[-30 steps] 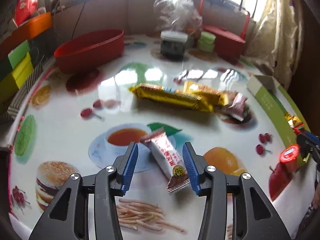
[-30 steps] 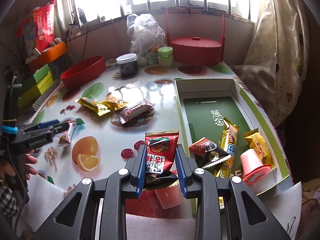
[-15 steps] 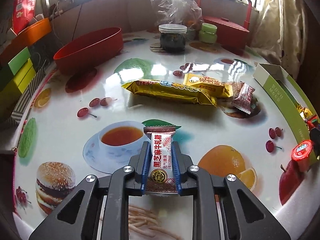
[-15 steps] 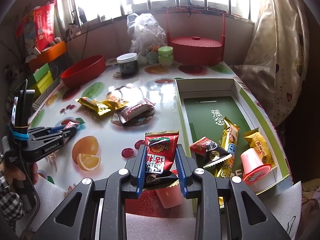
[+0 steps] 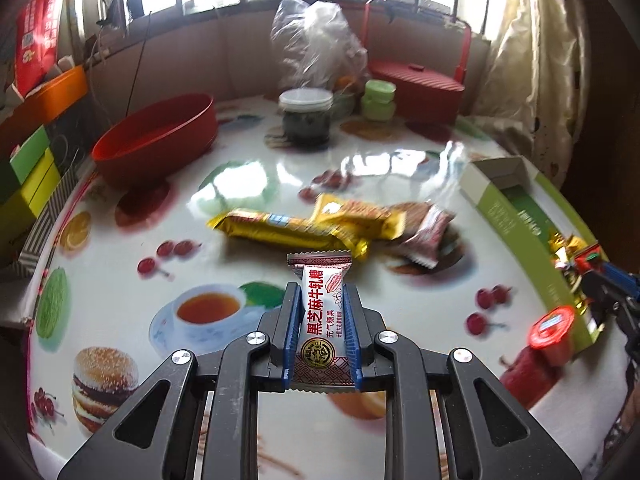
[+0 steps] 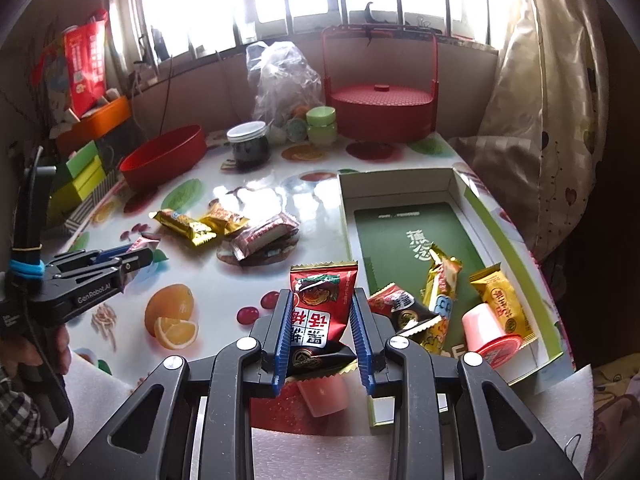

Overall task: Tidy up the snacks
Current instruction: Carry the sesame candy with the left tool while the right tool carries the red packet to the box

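Blue-padded fingers (image 5: 291, 328) of the left gripper (image 5: 322, 300) are pressing on both long edges of a white sesame nougat packet (image 5: 322, 320), so this gripper is gripping it; the packet is pointing straight ahead, its crimped brown end is projecting past the fingertips, and it is hanging clear above the fruit-printed table (image 5: 120, 288). Beyond it, a long gold wrapper (image 5: 280, 229), a shorter yellow packet (image 5: 352, 216) and a maroon packet (image 5: 428, 236) are lying together on the table, touching or overlapping one another. Seen from the right wrist, the same left gripper (image 6: 140, 254) is reaching in from the left edge, carried by a hand (image 6: 36, 354) in a checked sleeve.

Fingers (image 6: 280, 332) of the right gripper (image 6: 322, 300) are clamping a red snack packet (image 6: 320, 308) by its sides, its printing appearing upside down and its serrated top edge pointing away from the camera. Directly beneath this gripper a pink jelly cup (image 6: 322, 396) is lying on the table, just beside the near corner of the green-walled box (image 6: 516, 256).

Inside that box, at its near end, several snacks are resting: a red-and-black packet (image 6: 396, 304), a gold stick wrapper (image 6: 440, 280), a yellow packet (image 6: 500, 304) and a second pink cup with a red lid (image 6: 488, 332). Farther back on the table are standing a red bowl (image 6: 164, 158), a dark jar with a white lid (image 6: 248, 144), a small green jar (image 6: 320, 124) and a red lidded carrier (image 6: 382, 110).
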A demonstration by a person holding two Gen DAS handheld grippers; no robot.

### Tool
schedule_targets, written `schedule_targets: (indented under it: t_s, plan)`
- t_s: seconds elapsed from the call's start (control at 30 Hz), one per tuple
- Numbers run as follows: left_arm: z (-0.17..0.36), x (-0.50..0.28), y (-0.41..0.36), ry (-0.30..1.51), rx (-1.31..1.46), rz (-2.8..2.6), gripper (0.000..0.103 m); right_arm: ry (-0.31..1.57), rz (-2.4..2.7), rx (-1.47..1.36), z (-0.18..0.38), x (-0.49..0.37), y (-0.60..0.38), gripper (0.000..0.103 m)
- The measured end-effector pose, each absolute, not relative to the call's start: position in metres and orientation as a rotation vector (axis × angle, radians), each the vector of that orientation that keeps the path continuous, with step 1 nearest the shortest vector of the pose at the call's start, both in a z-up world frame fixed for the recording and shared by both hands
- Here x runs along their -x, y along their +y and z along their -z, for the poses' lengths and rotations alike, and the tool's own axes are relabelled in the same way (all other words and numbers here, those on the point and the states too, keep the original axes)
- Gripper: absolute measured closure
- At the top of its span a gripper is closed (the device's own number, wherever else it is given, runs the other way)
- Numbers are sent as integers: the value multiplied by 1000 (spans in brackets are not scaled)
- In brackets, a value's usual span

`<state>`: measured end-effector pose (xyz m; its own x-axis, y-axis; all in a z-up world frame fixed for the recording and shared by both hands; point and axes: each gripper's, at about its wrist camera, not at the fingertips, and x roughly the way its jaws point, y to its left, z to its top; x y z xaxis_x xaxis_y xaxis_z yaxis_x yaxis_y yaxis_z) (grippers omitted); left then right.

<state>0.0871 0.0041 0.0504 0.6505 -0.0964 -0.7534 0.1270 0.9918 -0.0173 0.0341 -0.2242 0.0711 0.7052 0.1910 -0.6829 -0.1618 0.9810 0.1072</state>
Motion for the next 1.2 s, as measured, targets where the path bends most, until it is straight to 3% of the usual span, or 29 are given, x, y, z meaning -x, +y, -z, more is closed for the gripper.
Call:
schedule_targets:
  t_s: [0.53, 1.2]
  plan:
    - [-80, -100, -73, 796, -50, 306, 82, 729, -110, -71, -83, -32, -260, 76]
    - [-76, -121, -158, 848, -14, 487, 81, 746, 23, -122, -69, -42, -315, 76]
